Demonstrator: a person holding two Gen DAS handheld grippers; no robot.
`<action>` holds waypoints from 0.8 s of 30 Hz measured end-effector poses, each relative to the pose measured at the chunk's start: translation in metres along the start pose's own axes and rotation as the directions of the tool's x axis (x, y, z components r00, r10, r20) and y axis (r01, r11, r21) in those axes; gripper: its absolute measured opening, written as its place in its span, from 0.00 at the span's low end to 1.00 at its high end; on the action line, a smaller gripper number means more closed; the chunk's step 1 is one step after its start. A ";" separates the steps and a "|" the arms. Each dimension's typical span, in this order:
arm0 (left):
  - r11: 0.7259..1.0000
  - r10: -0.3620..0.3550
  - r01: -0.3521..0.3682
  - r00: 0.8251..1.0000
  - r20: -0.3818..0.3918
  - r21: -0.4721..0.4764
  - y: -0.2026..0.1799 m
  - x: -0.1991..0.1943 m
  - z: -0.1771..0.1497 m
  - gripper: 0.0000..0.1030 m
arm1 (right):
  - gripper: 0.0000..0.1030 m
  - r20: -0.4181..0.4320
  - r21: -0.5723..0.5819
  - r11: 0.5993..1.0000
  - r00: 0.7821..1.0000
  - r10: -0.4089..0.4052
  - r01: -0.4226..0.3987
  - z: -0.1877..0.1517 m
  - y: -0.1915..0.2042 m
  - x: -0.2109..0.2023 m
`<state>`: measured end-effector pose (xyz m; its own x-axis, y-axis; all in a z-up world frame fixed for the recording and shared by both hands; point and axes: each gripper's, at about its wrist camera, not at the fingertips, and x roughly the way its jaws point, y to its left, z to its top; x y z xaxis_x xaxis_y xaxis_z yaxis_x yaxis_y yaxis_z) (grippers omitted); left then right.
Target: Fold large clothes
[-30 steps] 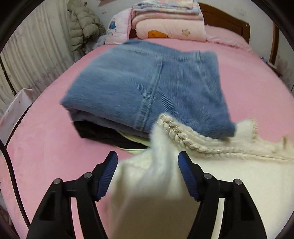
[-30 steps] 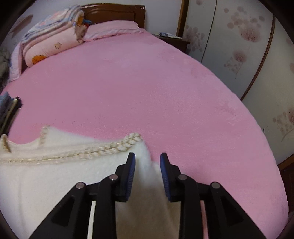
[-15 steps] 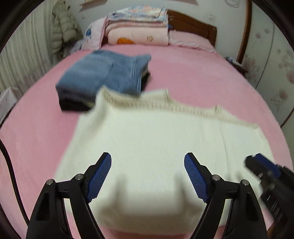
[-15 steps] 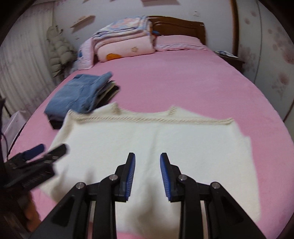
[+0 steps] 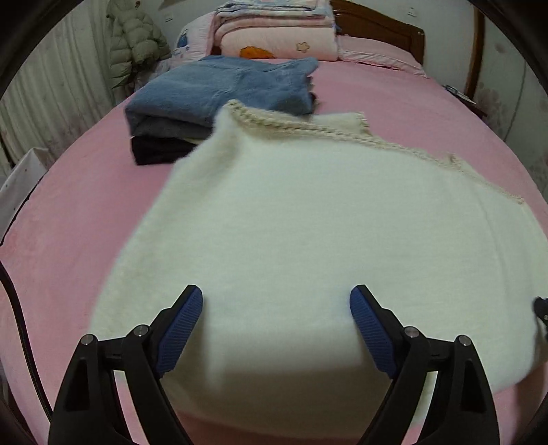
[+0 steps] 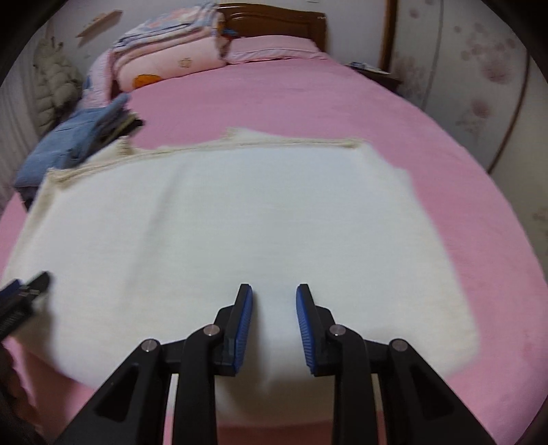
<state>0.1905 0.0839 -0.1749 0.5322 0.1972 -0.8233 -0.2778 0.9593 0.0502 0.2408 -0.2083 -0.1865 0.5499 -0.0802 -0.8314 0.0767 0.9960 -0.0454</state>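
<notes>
My left gripper (image 5: 276, 308) has just been opening, spread wide above the cream sweater (image 5: 325, 232), nothing pinched. At eleven o'clock sits the folded pile (image 5: 219, 99). My right gripper (image 6: 274, 304) hangs narrowly parted over the sweater.

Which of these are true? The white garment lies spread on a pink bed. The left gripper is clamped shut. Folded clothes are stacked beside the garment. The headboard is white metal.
1. The white garment lies spread on the pink bed: true.
2. The left gripper is clamped shut: false; its jaws stand wide apart and have just been opening, over the cloth without pinching it.
3. A folded clothes stack sits beside the garment: true.
4. The headboard is white metal: false; it is dark wood.
</notes>
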 end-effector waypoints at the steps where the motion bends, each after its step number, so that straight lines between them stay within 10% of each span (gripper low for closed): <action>1: 1.000 0.005 -0.006 1.000 -0.006 -0.020 0.013 0.005 0.002 0.85 | 0.25 -0.002 0.014 1.000 1.000 -0.017 0.018 -0.002 -0.013 0.002; 12: 1.000 0.019 -0.019 0.998 -0.056 -0.009 0.033 0.001 -0.002 0.85 | 0.30 -0.009 0.039 0.995 0.996 -0.094 0.094 -0.010 -0.026 0.000; 24: 0.996 -0.057 0.054 0.997 -0.048 -0.068 0.045 -0.074 0.008 0.85 | 0.30 -0.016 0.116 0.985 0.992 0.127 -0.124 -0.009 0.000 -0.058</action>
<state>0.1453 0.1145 -0.1073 0.5082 0.1324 -0.8510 -0.3024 0.9526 -0.0325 0.2012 -0.2028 -0.1433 0.5418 0.0472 -0.8392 0.1041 0.9870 0.1227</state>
